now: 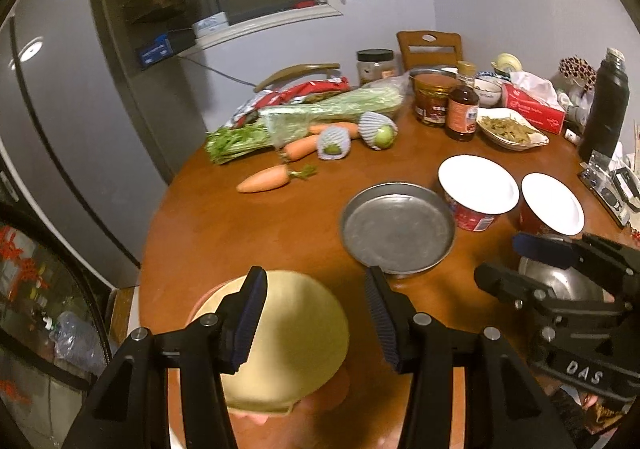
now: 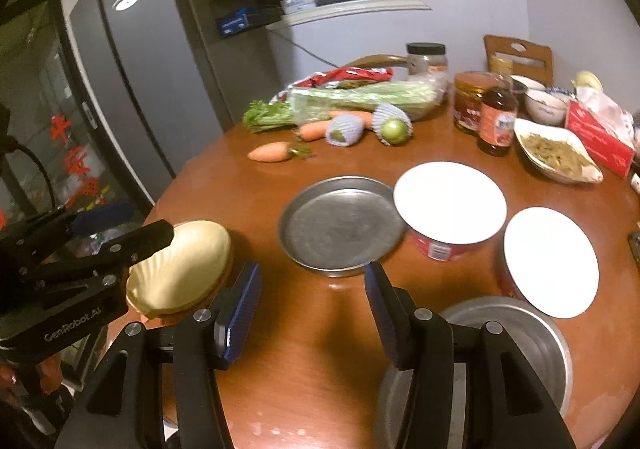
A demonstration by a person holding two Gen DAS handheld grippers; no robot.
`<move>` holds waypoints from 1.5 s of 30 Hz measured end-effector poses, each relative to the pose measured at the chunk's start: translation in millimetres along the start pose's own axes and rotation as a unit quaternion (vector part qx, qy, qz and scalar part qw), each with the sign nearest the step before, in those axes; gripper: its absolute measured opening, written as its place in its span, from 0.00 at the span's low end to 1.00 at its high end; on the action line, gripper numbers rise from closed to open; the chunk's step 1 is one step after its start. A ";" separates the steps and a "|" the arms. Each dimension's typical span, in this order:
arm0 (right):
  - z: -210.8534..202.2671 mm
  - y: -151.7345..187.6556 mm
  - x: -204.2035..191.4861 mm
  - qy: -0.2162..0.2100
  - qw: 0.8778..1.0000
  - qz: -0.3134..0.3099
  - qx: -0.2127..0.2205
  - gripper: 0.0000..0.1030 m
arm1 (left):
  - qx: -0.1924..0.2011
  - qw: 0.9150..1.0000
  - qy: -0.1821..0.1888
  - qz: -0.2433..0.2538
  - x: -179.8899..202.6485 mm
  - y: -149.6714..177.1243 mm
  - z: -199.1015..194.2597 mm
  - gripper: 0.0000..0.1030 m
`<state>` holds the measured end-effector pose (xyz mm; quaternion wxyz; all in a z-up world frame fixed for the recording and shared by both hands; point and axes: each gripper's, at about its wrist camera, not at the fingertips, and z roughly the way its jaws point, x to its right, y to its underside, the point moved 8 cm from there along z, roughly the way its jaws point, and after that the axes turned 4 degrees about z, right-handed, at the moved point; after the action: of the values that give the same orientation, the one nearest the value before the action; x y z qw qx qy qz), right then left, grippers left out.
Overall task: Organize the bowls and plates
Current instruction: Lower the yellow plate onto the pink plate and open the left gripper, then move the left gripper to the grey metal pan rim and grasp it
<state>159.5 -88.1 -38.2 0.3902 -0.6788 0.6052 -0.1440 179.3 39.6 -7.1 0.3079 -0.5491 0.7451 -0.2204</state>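
Note:
A yellow shell-shaped dish (image 1: pixel 292 337) (image 2: pixel 180 269) lies at the near left edge of the round wooden table (image 1: pixel 248 233), on something pinkish-orange. My left gripper (image 1: pixel 314 315) (image 2: pixel 132 227) hovers over the dish, open, its pads not pressing on it. A steel bowl (image 2: pixel 524 345) (image 1: pixel 560 281) sits near the front right. My right gripper (image 2: pixel 312 311) (image 1: pixel 512 265) is open just left of the bowl, with only bare table between its fingers. A round steel tray (image 1: pixel 396 227) (image 2: pixel 340 225) lies empty in the middle.
Two red tubs with white lids (image 1: pixel 478 185) (image 2: pixel 550 261) stand right of the tray. Carrots (image 1: pixel 264 179), wrapped fruit, celery, jars, a bottle (image 1: pixel 462 109), a white dish of food (image 1: pixel 512 129) and a small bowl (image 1: pixel 488 91) crowd the far side. A fridge (image 1: pixel 60 109) stands at left.

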 end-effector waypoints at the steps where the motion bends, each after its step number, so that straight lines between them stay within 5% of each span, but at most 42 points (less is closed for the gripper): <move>1: 0.5 0.3 3.6 0.000 1.000 0.005 -0.003 0.54 | -0.002 1.000 0.004 0.002 2.6 -3.9 4.8 0.49; 26: 87.5 -8.5 24.7 0.022 0.989 0.080 -0.123 0.54 | -0.112 0.992 0.053 0.012 17.5 -33.9 134.5 0.49; 39: 103.7 -8.8 37.9 0.045 0.986 0.084 -0.139 0.54 | -0.144 0.987 0.071 -0.012 23.7 -27.4 164.7 0.48; 45: 108.5 -11.0 40.9 0.048 0.987 0.071 -0.137 0.54 | -0.154 0.984 0.083 -0.006 32.9 -23.2 171.4 0.37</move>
<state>249.0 -88.2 -112.7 0.2730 -0.6732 0.6842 -0.0642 308.4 2.9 -121.0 0.1551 -0.5744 0.7897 -0.1495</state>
